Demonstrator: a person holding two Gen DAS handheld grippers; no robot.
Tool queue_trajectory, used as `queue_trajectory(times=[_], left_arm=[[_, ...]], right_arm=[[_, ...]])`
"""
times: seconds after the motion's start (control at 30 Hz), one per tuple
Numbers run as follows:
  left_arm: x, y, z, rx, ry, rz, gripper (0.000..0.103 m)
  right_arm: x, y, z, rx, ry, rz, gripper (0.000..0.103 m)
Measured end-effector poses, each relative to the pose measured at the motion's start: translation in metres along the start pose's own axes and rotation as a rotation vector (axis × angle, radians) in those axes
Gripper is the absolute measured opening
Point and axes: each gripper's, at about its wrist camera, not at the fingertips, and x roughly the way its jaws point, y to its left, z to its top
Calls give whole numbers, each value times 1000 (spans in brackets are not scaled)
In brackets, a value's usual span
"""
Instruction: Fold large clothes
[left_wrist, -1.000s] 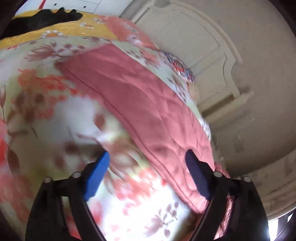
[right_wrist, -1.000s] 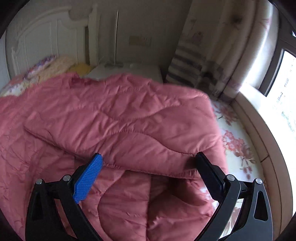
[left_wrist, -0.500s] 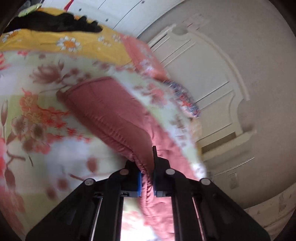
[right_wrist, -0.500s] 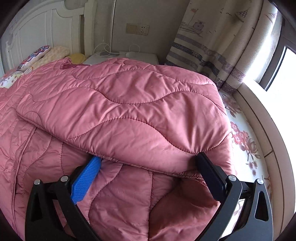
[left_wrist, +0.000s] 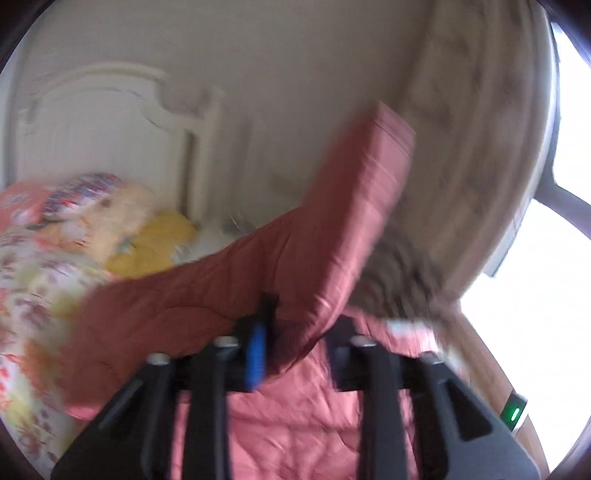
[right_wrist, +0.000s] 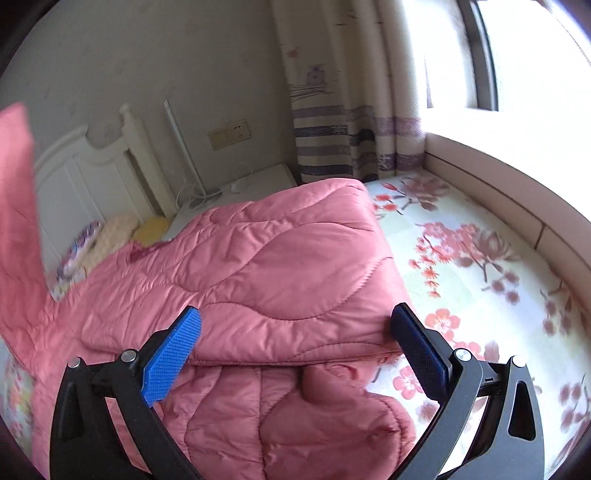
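Left gripper (left_wrist: 295, 350) jaws just been opening, pink quilted coat (right_wrist: 266, 266) flap possibly sitting between them, blur hiding any contact. Coat lying folded across floral bedsheet (right_wrist: 480, 288), sleeve hanging raised at far left. Right gripper (right_wrist: 295, 347) hovering near, jaws standing apart over coat edge.

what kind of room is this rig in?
Almost certainly a bedroom. A white headboard stands against the wall, a floral bedsheet covers the mattress with the pink quilted coat spread on it, and a striped curtain hangs beside a bright window.
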Motion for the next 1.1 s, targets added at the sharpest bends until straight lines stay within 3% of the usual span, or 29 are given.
queue_trajectory(times=[0.03, 0.1, 0.13, 0.2, 0.23, 0.33, 0.4, 0.5, 0.57, 0.67, 0.73, 0.87, 1.0, 1.1], left_arm=[[14, -11, -14, 16, 43, 14, 69], [38, -24, -43, 46, 146, -1, 72], [43, -27, -59, 58, 194, -57, 72], [30, -19, -75, 80, 202, -133, 74], [19, -11, -78, 88, 180, -118, 80], [-26, 30, -88, 98, 73, 44, 91], [-59, 68, -98, 74, 30, 212, 94], [-76, 127, -106, -3, 58, 481, 96], [-76, 173, -113, -103, 143, 569, 96], [-65, 202, -123, -162, 229, 581, 95], [-48, 196, -132, -156, 254, 555, 95], [-34, 189, -144, -104, 255, 585, 95], [-28, 190, -148, -140, 249, 566, 96], [-26, 190, -152, -157, 252, 560, 96]], right_arm=[[-1, -7, 1, 32, -10, -1, 99], [-5, -20, 2, 89, -35, -13, 99], [-4, -27, 3, 116, -37, -12, 99], [-2, -37, 2, 163, -27, -13, 99], [-1, -42, 1, 184, -22, -8, 99], [0, -43, 2, 186, -28, -5, 98], [-3, -36, 2, 150, -43, -6, 98], [-12, -27, 1, 89, -85, -5, 98], [-17, -19, 1, 49, -109, 0, 99], [-21, -3, 0, -16, -115, 11, 98], [-19, 9, 1, -56, -87, 51, 98], [4, 38, 4, -62, 132, 233, 98], [30, 70, 7, -74, 221, 234, 98], [56, 91, 6, -52, 273, 237, 89]])
